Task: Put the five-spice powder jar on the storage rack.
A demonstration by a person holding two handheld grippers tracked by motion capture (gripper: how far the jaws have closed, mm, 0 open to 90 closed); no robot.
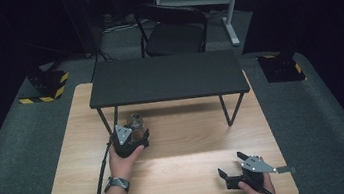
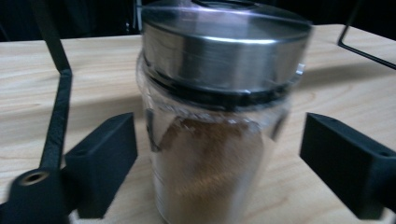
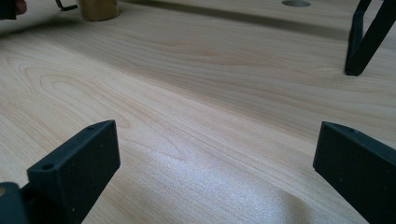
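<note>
Your left gripper (image 2: 215, 158) has its jaws on either side of the glass jar (image 2: 212, 154), a gap showing on each side, so nothing is gripped yet. The jar stands on the tabletop (image 1: 180, 176) beside the black shelf's (image 1: 167, 77) leg. Expect smooth, breakable glass, weighted by brown powder: grip the body below the steel lid (image 2: 224, 46). Your right gripper (image 3: 215, 177) rests open, empty.
</note>
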